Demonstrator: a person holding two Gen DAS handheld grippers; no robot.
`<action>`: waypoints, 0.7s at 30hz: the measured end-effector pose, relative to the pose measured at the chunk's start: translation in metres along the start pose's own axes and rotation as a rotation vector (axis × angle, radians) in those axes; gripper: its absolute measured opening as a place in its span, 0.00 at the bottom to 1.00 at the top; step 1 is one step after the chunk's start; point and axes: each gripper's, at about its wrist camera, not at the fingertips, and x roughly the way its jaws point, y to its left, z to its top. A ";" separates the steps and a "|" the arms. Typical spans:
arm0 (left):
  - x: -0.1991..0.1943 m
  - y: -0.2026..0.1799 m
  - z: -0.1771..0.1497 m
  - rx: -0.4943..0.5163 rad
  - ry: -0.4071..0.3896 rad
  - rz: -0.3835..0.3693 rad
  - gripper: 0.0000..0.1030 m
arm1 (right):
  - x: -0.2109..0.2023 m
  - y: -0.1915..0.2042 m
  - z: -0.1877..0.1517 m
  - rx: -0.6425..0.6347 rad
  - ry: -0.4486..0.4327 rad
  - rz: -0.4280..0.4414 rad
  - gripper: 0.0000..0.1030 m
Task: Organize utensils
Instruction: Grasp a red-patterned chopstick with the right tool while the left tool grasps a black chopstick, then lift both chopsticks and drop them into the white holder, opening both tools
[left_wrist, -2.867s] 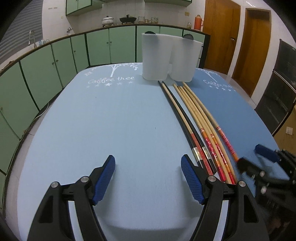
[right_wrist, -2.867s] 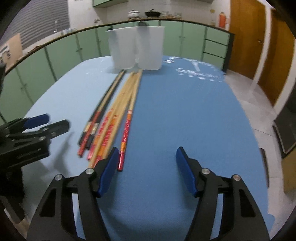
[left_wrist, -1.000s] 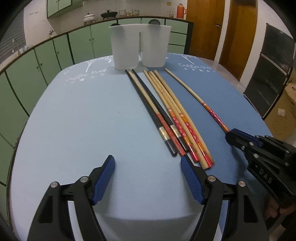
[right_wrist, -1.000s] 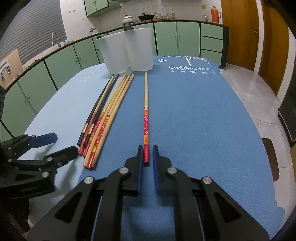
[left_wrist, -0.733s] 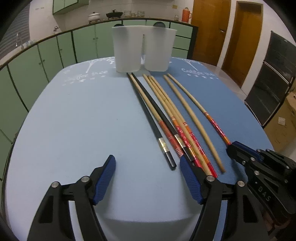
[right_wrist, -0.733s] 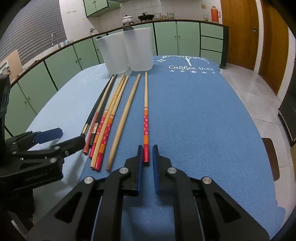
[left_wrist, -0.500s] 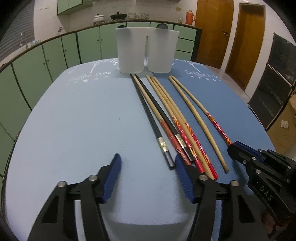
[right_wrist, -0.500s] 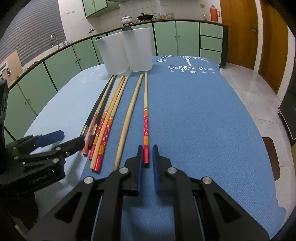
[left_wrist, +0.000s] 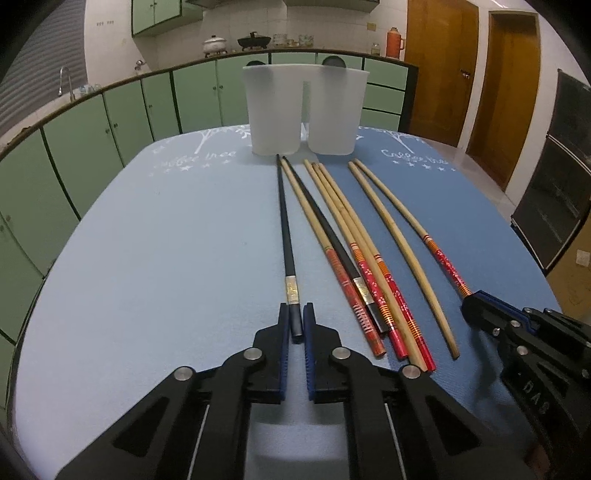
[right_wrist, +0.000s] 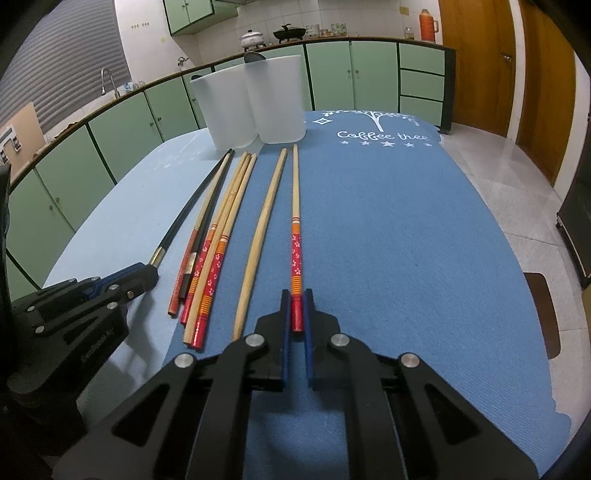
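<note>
We see our left hand-held gripper (left_wrist: 295, 328) clenched on the near end of a long black chopstick with a silver band (left_wrist: 285, 236), whose long axis runs straight away from us toward the two translucent white plastic tubs (left_wrist: 304, 110) at the far end of the blue-clothed bench (left_wrist: 147, 258). Our right hand-held gripper (right_wrist: 296, 314) is clenched on the red end of a bamboo chopstick with a flowered orange-and-red handle (right_wrist: 295, 229), which also points at the tubs. Between these two chopsticks lie the loose ones: a plain bamboo stick (right_wrist: 260, 236) and a touching cluster of red-handled and black chopsticks (right_wrist: 207, 251), all pointing roughly tubward, tips just short of the tubs.
</note>
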 end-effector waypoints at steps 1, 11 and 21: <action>-0.003 0.003 0.001 -0.003 -0.002 0.002 0.06 | -0.004 0.000 0.002 -0.002 -0.007 0.004 0.05; -0.062 0.029 0.035 -0.004 -0.144 0.019 0.06 | -0.055 -0.001 0.044 -0.015 -0.126 0.035 0.05; -0.111 0.040 0.099 -0.005 -0.299 -0.041 0.06 | -0.097 -0.009 0.114 -0.025 -0.224 0.074 0.05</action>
